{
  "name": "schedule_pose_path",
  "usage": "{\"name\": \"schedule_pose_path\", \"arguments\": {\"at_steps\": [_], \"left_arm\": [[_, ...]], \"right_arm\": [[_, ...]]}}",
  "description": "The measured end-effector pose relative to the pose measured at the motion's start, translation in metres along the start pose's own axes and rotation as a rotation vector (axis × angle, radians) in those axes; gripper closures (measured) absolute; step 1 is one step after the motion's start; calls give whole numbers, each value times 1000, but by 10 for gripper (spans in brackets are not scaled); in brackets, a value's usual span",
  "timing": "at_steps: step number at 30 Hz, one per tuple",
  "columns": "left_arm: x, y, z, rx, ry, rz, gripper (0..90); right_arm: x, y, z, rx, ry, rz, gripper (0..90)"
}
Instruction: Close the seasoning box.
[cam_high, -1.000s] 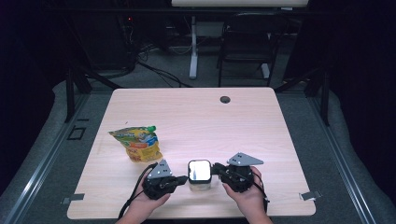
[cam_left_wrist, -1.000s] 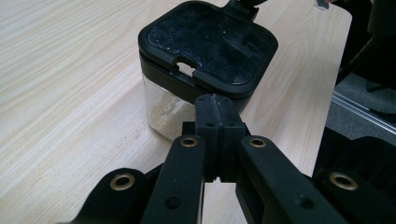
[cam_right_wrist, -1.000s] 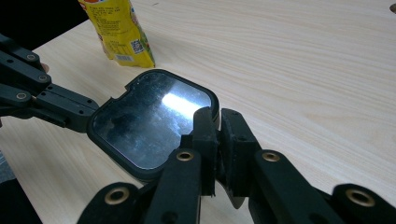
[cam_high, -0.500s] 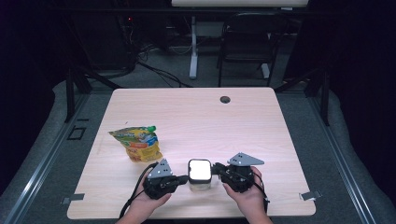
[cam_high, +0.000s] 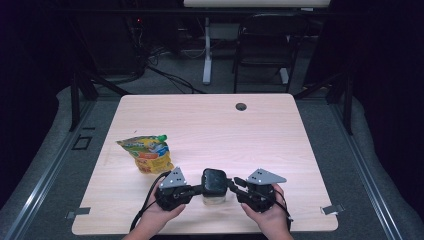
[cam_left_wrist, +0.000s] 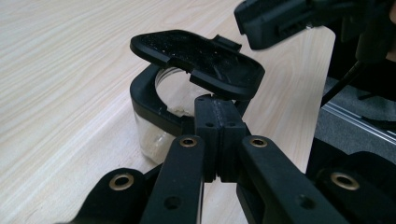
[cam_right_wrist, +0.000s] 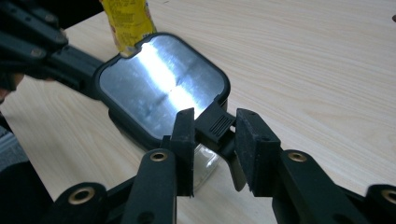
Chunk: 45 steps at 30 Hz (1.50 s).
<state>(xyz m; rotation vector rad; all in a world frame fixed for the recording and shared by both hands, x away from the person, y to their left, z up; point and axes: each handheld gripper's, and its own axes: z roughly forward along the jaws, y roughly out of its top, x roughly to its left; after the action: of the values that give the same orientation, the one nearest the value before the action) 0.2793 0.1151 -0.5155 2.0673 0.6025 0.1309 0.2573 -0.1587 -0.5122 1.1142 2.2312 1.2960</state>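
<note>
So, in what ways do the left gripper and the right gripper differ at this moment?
The left gripper has its jaws pressed together at the hinge side of the container's lid; the right gripper has its jaws apart, standing on either side of the lid's latch tab. In the high view the left gripper comes from the container's left, the right from its right. Both are black and hand-held.

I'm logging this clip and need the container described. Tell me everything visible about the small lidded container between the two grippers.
The container is a small, squarish clear jar with a black rim and a hinged black lid, metallic on top. It stands upright on the table's near edge. The lid is tilted partly open. The left gripper is shut at its hinge side; the right gripper's jaws flank the lid's latch tab.
</note>
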Motion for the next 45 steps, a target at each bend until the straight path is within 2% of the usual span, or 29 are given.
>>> {"name": "schedule_pose_path", "arguments": {"at_steps": [9, 14, 20, 24, 26, 29, 33, 45], "left_arm": [[-2, 12, 2, -20, -8, 18, 897], [-3, 15, 1, -15, 1, 18, 899], [-4, 16, 0, -28, -1, 13, 898], [-4, 16, -1, -31, 4, 9, 897], [-4, 16, -1, -33, 5, 10, 897], [-5, 15, -2, -34, 4, 7, 896], [-4, 14, -2, -27, 12, 7, 888], [10, 7, -4, -21, 50, -19, 868]], "right_arm": [[15, -6, -5, 15, -3, -97, 597], [21, -7, -2, 11, -2, -119, 537], [29, -5, 5, 9, -8, -169, 489], [36, -4, 10, -5, -29, -227, 471], [38, -4, 12, -25, -50, -238, 482], [37, -2, 13, -45, -54, -225, 516], [37, -2, 12, -41, -52, -238, 547], [35, -4, 3, -68, -57, -224, 621]]}}
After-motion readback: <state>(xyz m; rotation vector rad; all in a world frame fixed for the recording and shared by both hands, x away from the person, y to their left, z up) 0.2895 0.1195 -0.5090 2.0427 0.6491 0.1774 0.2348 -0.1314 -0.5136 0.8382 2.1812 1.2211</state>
